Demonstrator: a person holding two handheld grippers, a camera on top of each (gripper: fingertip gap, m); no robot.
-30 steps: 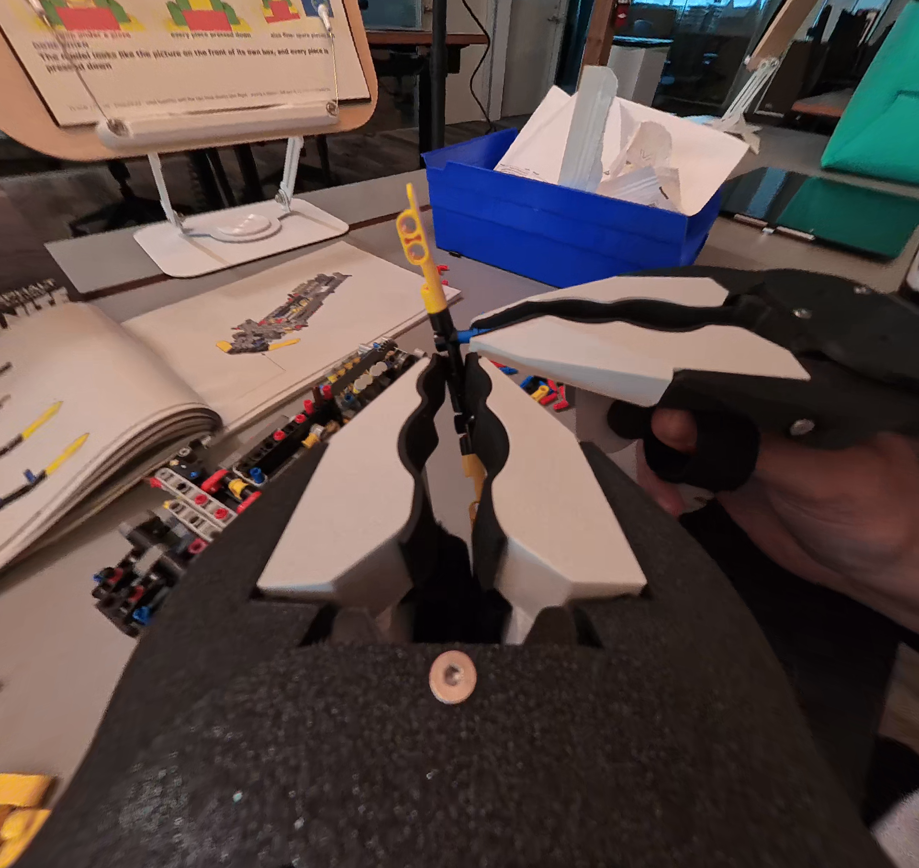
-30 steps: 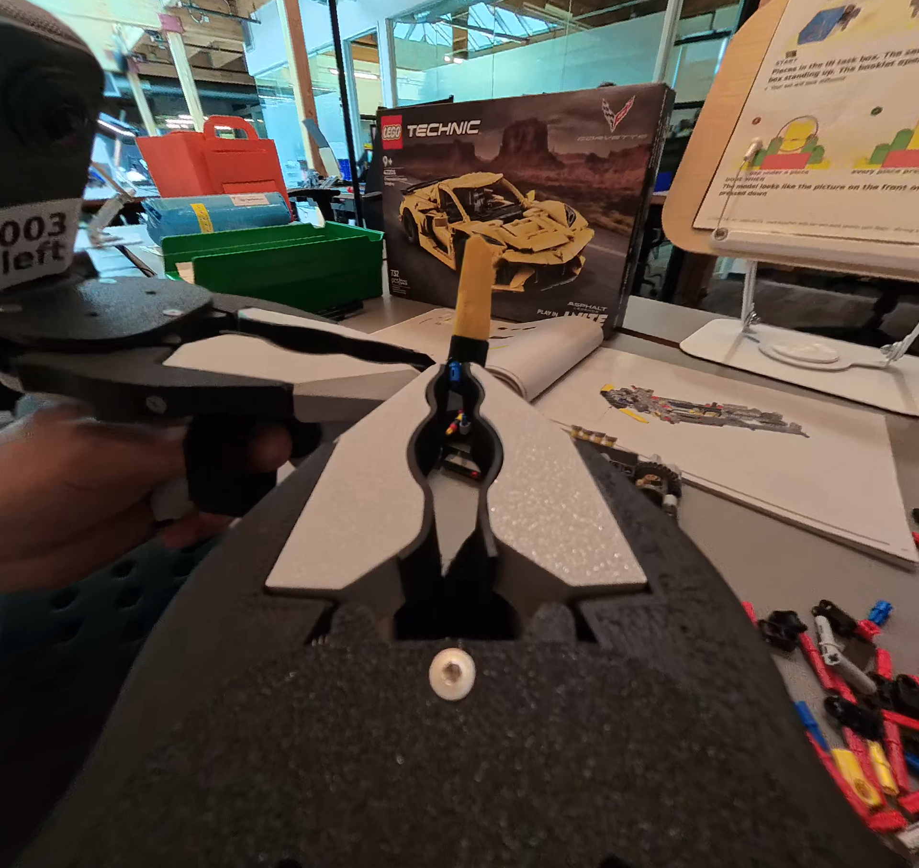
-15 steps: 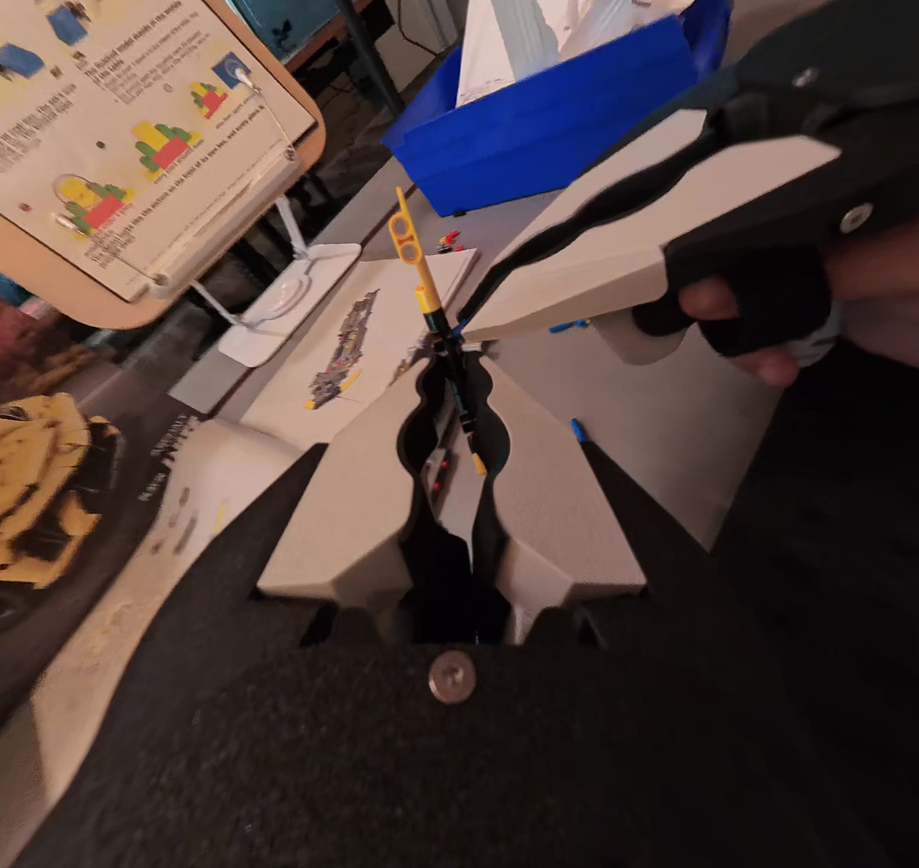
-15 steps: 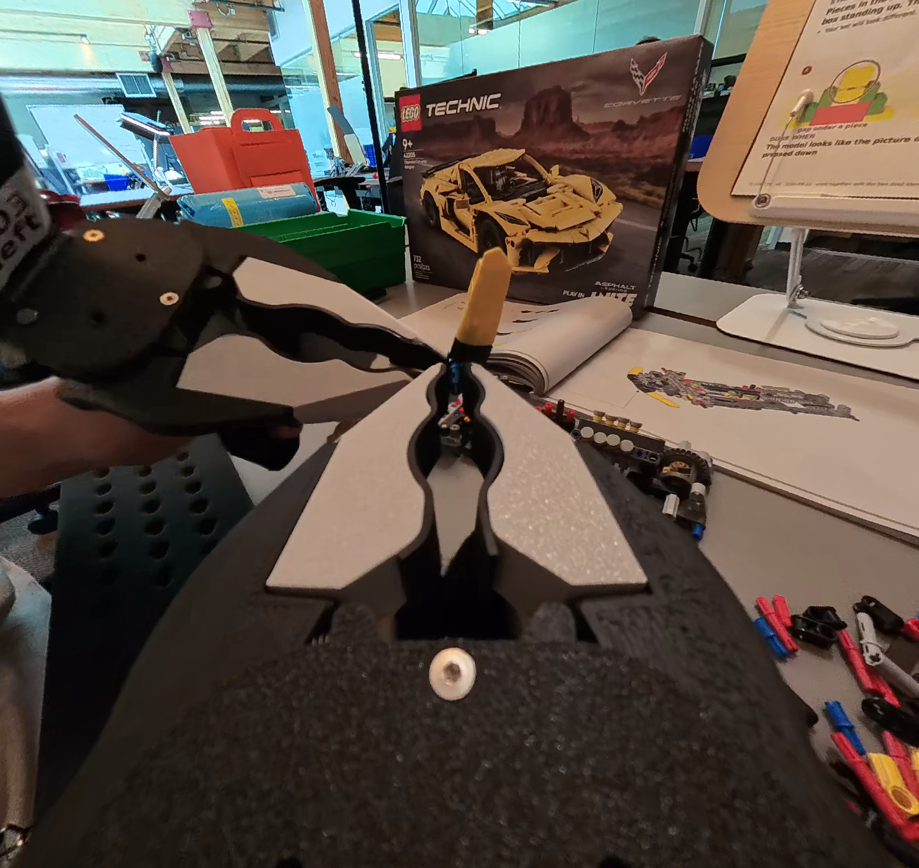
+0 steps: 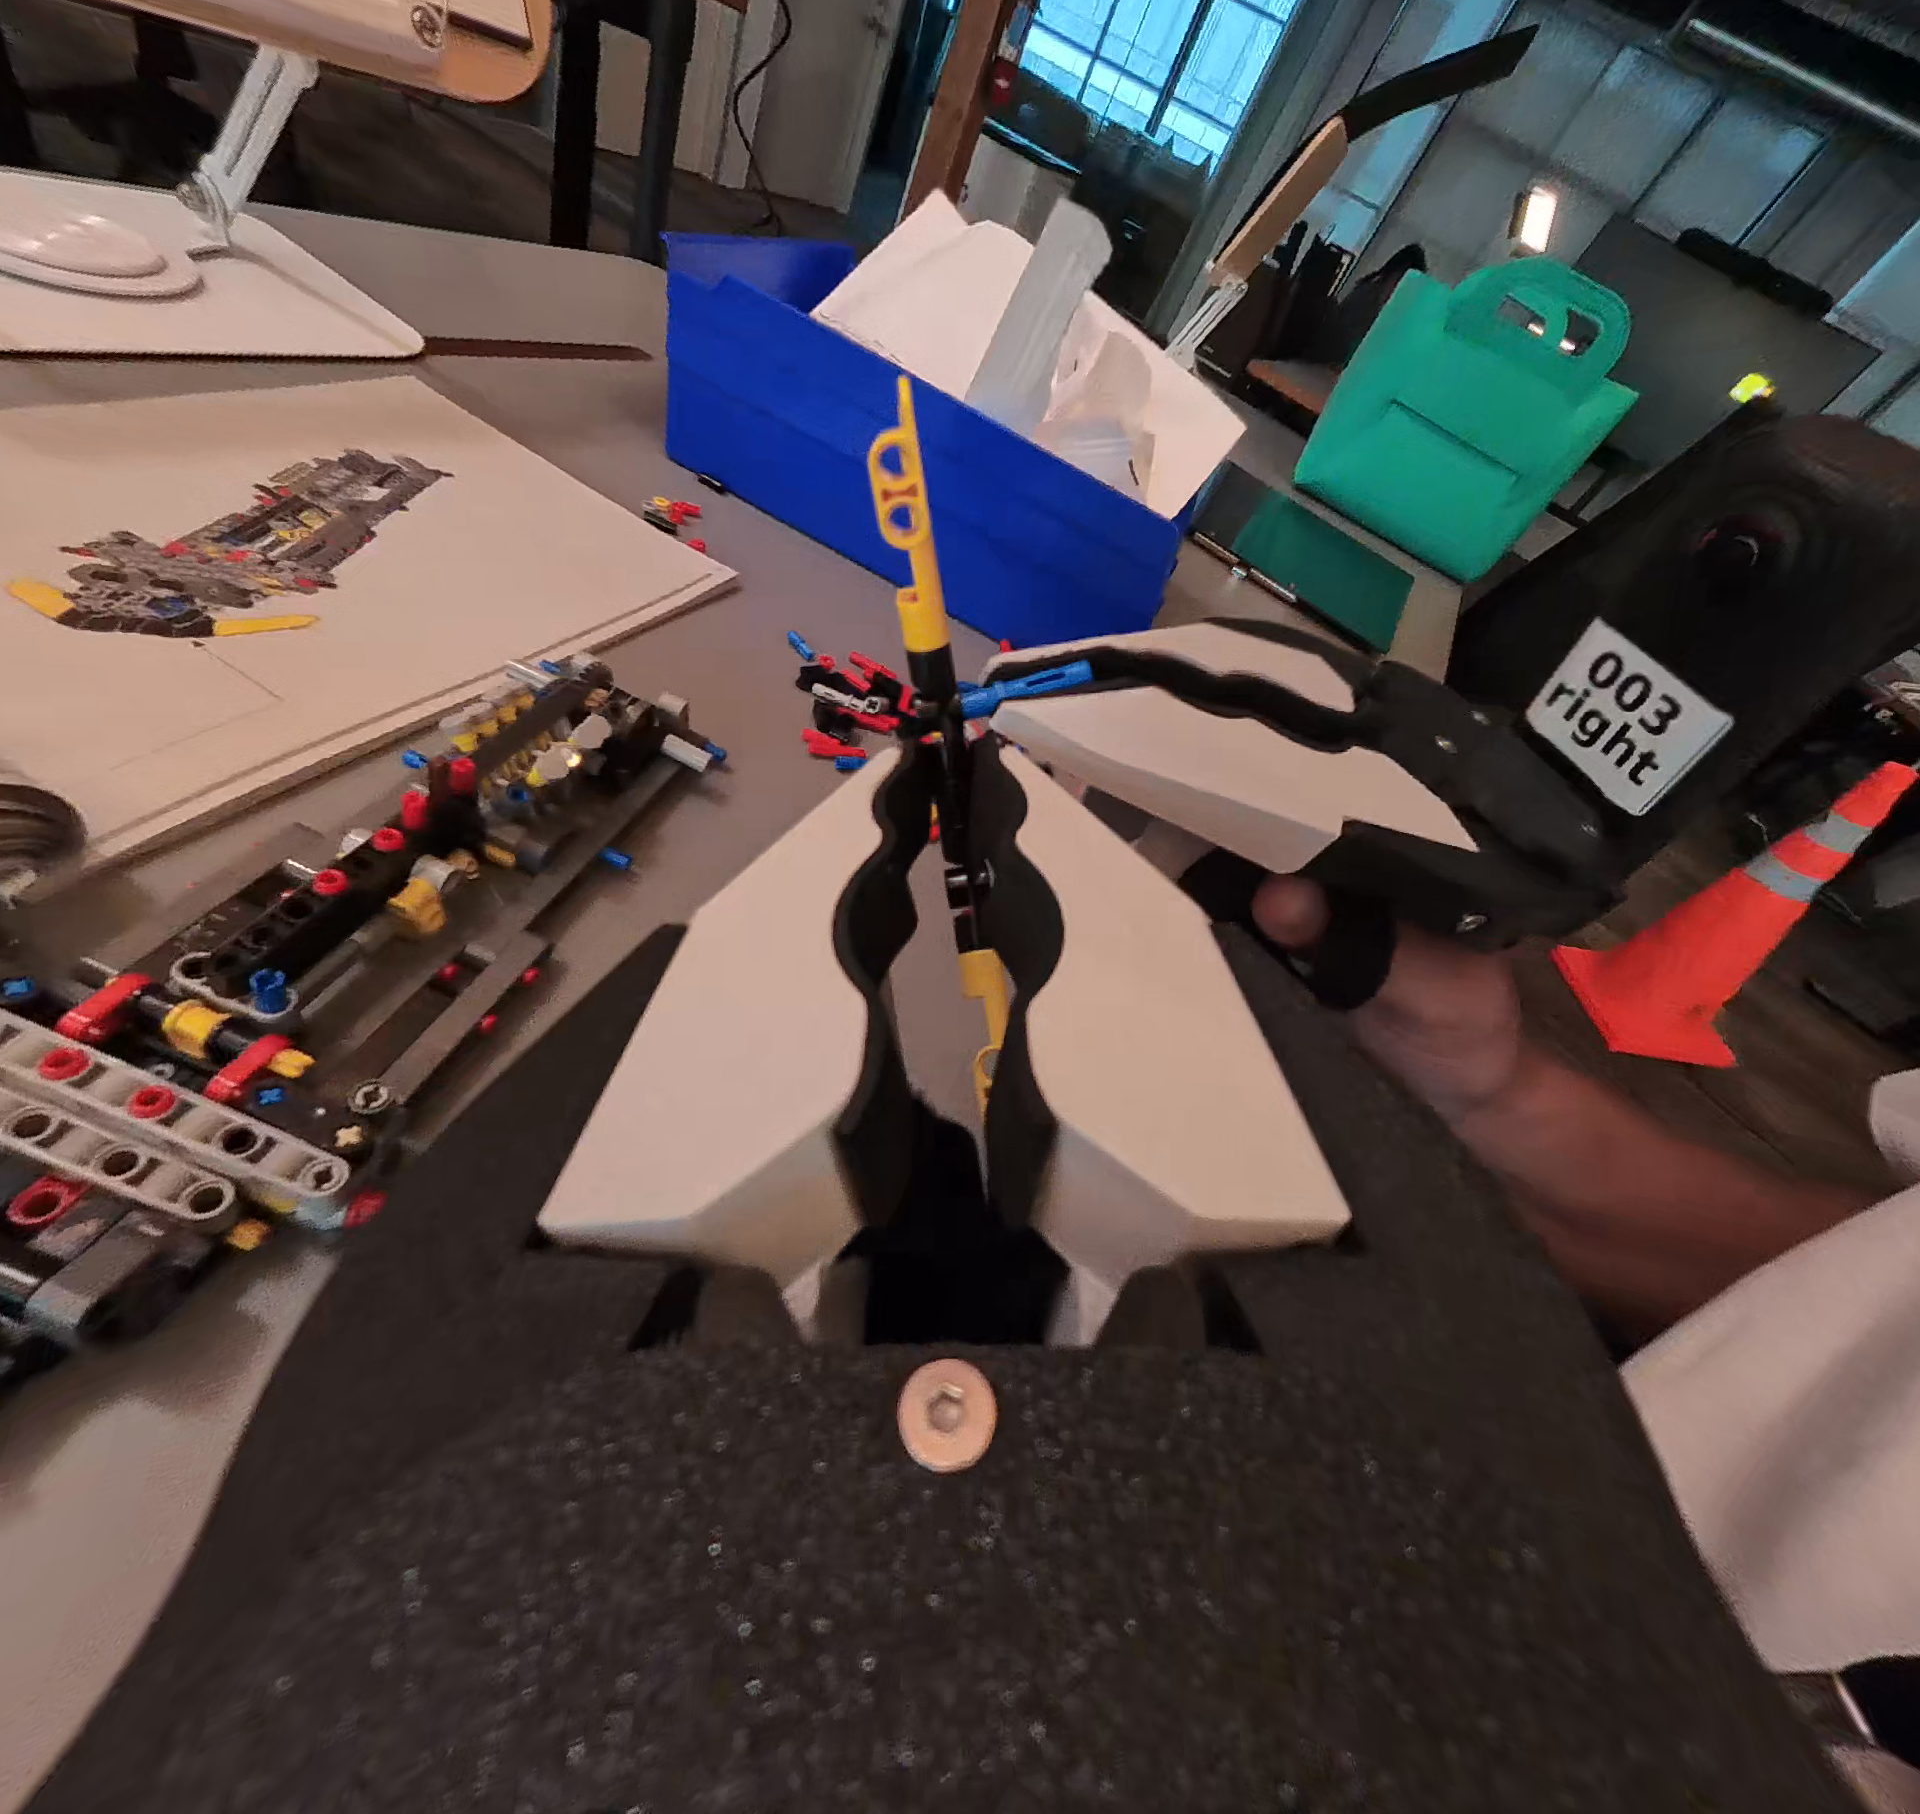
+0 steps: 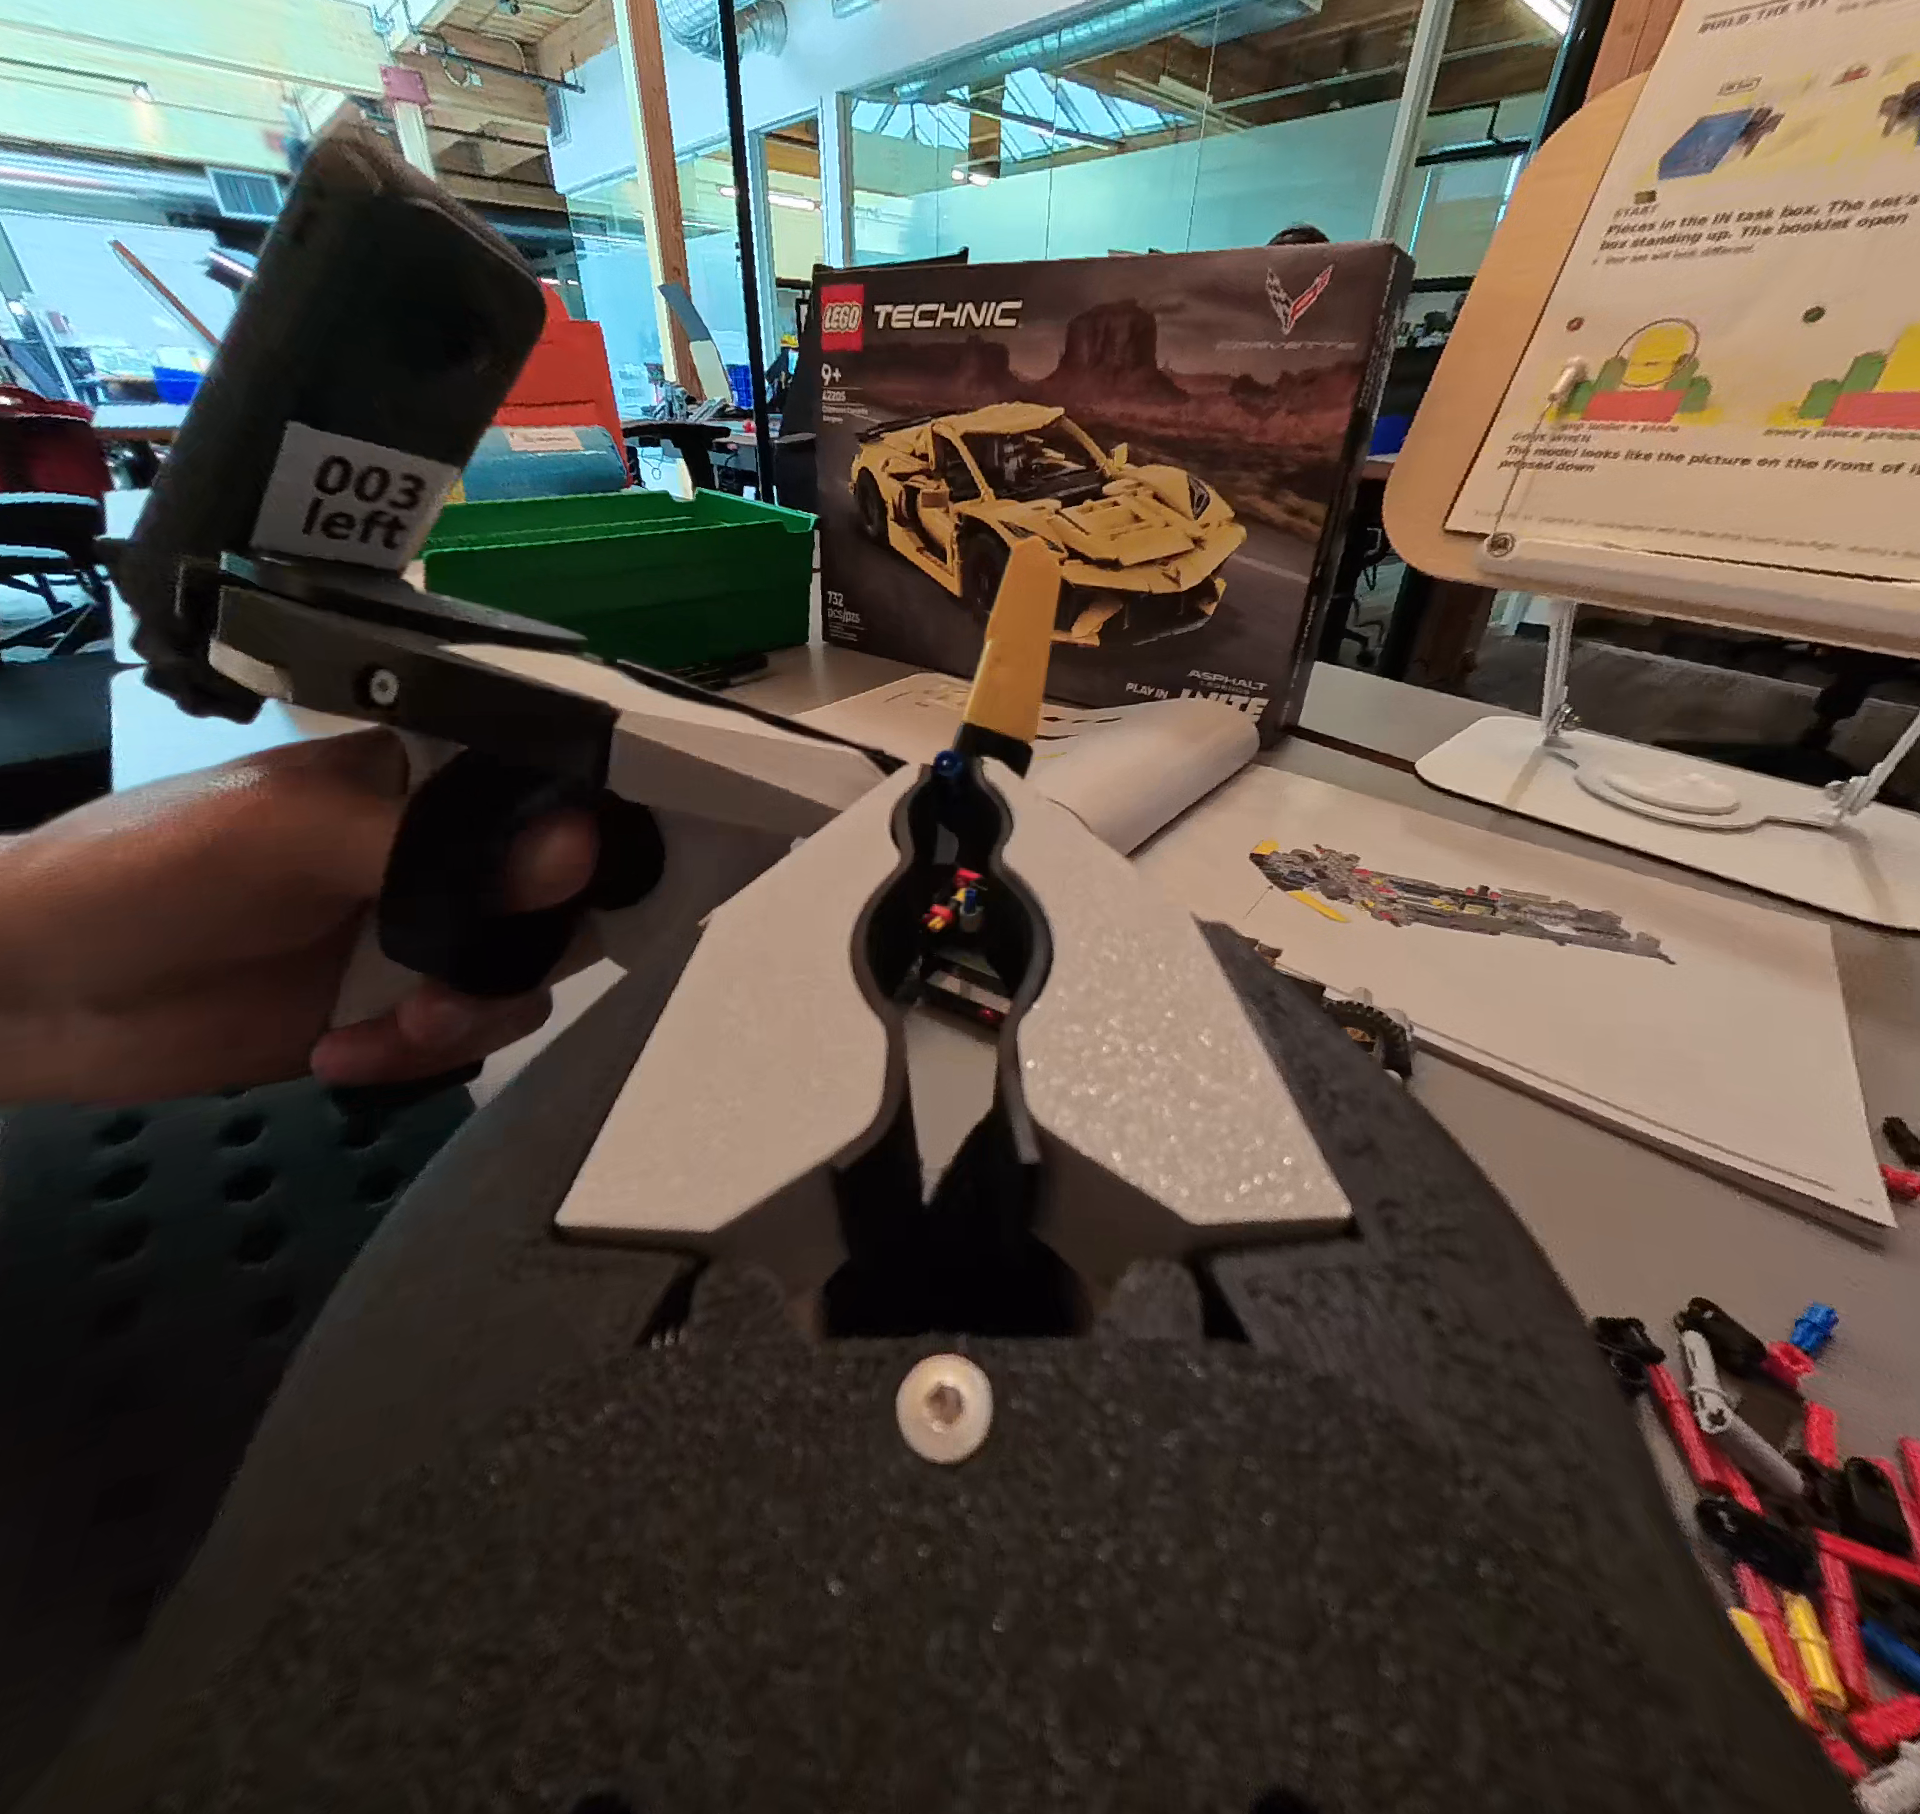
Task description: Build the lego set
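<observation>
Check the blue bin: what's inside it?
The blue bin holds crumpled white paper and what look like bags, sticking up above the rim. Whatever lies under them, loose pieces included, is covered by the paper and the bin's wall.

The left gripper (image 5: pixel 940 756) points forward and a little upward, its two white fingers (image 5: pixel 748 995) drawn close together, pinching something thin between their dark wavy pads. The right gripper (image 5: pixel 992 699) comes in from the side, level, its tips meeting the left one's tips almost at a right angle, its fingers (image 6: pixel 1132 1026) nearly closed too. A bare hand (image 6: pixel 208 912) wraps the left grip; another hand (image 5: pixel 1444 1016) holds the right.
</observation>
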